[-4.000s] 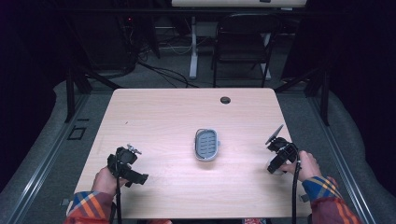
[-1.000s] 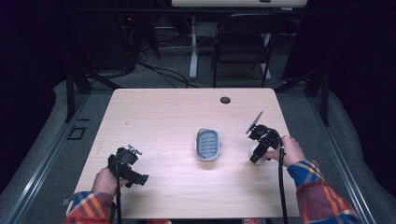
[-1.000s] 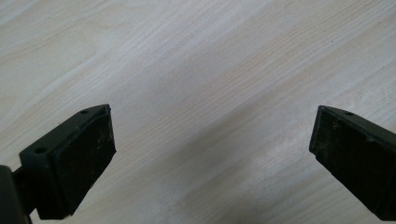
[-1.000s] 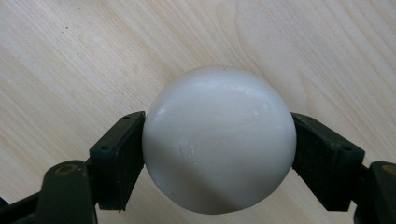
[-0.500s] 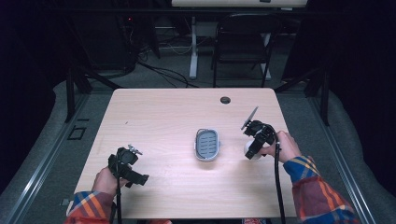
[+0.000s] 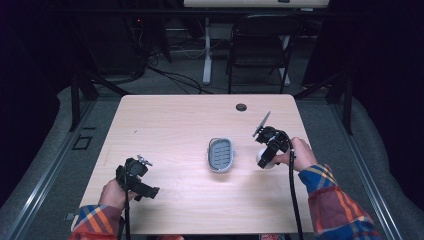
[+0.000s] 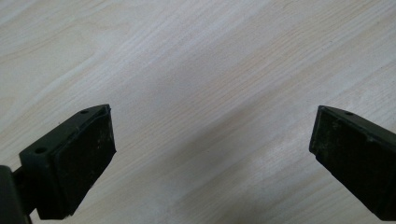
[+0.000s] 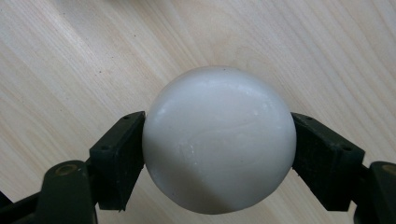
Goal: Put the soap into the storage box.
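A smooth white rounded object like a bar of soap (image 8: 219, 140) sits squeezed between the two black pads of my right gripper (image 8: 218, 158), held above the wooden table. From above, that white soap (image 6: 263, 159) hangs under the right gripper (image 6: 265, 159), just right of a grey oval dish (image 6: 221, 155) with a ribbed dark inside at the table's middle. My left gripper (image 6: 150, 192) rests near the front left of the table; its jaws (image 7: 205, 154) stand wide apart over bare wood with nothing between them.
The light wooden table (image 6: 170, 125) has a small dark round grommet (image 6: 241, 107) near its far edge. Beyond the table stand a dark folding chair (image 6: 257, 45) and a desk leg with cables on the floor.
My right gripper has carried the white soap leftward and slightly up, from the table's right edge toward the grey dish. The left gripper has stayed put.
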Demonstrator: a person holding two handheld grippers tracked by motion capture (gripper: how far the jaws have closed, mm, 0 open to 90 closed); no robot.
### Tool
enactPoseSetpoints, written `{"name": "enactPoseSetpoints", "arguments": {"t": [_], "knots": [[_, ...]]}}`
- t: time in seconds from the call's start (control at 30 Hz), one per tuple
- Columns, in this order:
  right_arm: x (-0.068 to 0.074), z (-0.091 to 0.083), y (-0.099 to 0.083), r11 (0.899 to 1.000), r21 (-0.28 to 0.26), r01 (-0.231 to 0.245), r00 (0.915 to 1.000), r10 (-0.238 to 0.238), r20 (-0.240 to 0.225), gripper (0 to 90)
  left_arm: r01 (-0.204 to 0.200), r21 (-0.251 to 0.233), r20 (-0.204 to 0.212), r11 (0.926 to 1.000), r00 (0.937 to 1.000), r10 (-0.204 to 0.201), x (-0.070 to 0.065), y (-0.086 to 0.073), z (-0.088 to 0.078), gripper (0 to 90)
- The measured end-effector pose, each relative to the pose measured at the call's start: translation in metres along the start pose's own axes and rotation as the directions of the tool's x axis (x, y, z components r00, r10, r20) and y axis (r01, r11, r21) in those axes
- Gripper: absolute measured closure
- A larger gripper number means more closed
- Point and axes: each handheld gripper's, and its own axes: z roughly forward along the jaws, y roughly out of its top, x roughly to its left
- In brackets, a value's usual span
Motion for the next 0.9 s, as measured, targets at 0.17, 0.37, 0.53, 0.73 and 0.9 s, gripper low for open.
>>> {"name": "enactPoseSetpoints", "arguments": {"t": [0.17, 0.37, 0.53, 0.73, 0.9], "knots": [[0.001, 0.0, 0.004, 1.0, -0.003, 0.004, 0.9999, -0.004, -0.01, 22.7, -0.001, 0.001, 0.0, 1.0, 1.0, 0.001, 0.0, 0.0, 0.0, 0.0], [0.001, -0.001, 0.009, 1.0, -0.007, 0.006, 0.9999, -0.006, -0.009, 22.8, 0.0, 0.0, 0.002, 1.0, 1.0, 0.0, 0.0, 0.0, 0.0, 0.0], [0.002, -0.004, 0.016, 1.0, -0.006, 0.019, 0.9998, -0.019, 0.0, 22.8, -0.003, 0.006, 0.002, 1.0, 1.0, 0.003, 0.0, 0.001, 0.0, 0.0], [0.005, -0.009, 0.025, 0.999, -0.022, 0.031, 0.9995, -0.031, 0.005, 22.8, -0.004, 0.001, 0.004, 1.0, 1.0, 0.004, 0.0, 0.0, 0.0, 0.0], [0.007, -0.013, 0.032, 0.999, -0.012, 0.049, 0.9987, -0.049, 0.011, 22.7, -0.005, 0.005, 0.005, 1.0, 1.0, 0.005, 0.0, 0.0, 0.001, 0.0]]}}
